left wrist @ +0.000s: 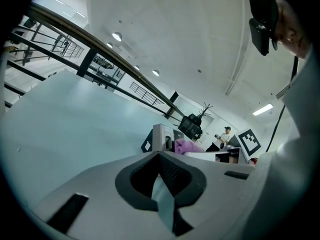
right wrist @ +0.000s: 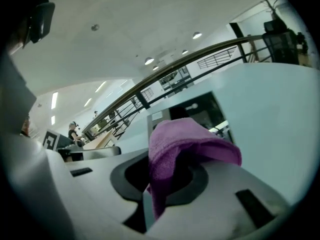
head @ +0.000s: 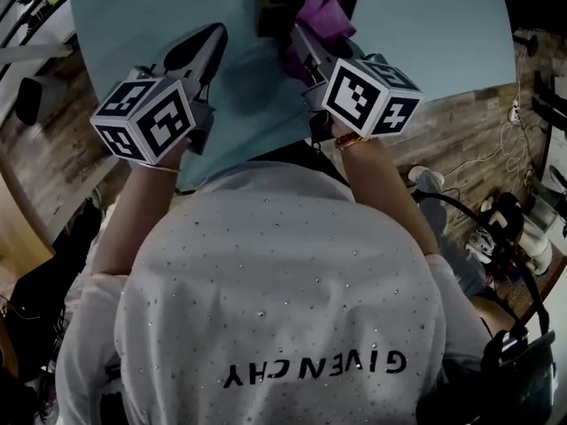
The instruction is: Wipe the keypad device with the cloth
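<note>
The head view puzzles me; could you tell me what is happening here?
A person holds a gripper in each hand over the blue table. The right claw is shut on a purple cloth, close by the keypad device at the far edge. The left claw is shut, empty, off to the side.

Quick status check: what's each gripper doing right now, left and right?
Left gripper: closed, nothing between the jaws.
Right gripper: closed on the purple terry cloth.
</note>
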A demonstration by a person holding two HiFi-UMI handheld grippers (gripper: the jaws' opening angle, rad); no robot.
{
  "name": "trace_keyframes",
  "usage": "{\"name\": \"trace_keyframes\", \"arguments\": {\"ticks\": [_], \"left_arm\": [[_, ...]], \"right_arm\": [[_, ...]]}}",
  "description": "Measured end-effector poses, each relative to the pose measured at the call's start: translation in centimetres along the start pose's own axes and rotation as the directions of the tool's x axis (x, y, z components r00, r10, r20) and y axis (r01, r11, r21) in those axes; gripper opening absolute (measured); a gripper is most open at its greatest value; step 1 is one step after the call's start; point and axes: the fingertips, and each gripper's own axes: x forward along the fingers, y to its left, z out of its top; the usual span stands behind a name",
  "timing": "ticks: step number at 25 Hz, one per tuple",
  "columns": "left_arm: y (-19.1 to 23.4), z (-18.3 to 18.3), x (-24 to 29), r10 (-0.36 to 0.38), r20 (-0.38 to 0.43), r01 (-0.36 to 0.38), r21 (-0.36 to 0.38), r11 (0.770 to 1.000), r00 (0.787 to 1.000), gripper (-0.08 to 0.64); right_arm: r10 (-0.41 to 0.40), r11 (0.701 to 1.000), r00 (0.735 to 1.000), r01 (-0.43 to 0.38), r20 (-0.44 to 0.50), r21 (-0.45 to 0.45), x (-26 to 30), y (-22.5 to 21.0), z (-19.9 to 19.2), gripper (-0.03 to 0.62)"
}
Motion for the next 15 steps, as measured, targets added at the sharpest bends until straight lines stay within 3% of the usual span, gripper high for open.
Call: {"name": "trace_keyframes", "arguments": {"ticks": [4, 8, 11, 15], "left_arm": [[0.6, 0.4, -0.9, 0.001, 0.006, -0.001, -0.011, 1.000, 1.000, 0.000], [-0.1, 0.4, -0.1, -0.032, 0.014, 0.032, -0.019, 0.999, 0.999, 0.000], [-0.2, 0.3, -0.1, -0.064, 0.011, 0.064, -0.016, 0.998, 0.998, 0.000], [-0.3, 0.3, -0.6, -0.074, -0.001, 0.074, -0.023, 0.997, 0.997, 0.000]], "right_arm": [[0.108, 0.989, 0.993, -0.112, -0.049, -0.095, 2.0, 5.0, -0.9, 0.046], [0.169, 0.972, 0.981, -0.182, -0.094, -0.149, 2.9, 6.0, -1.7, 0.046], [0.156, 0.972, 0.981, -0.173, -0.114, -0.158, 3.3, 4.8, -2.1, 0.046], [0.066, 0.987, 0.995, -0.075, -0.072, -0.138, 2.2, 2.1, -0.9, 0.046]]}}
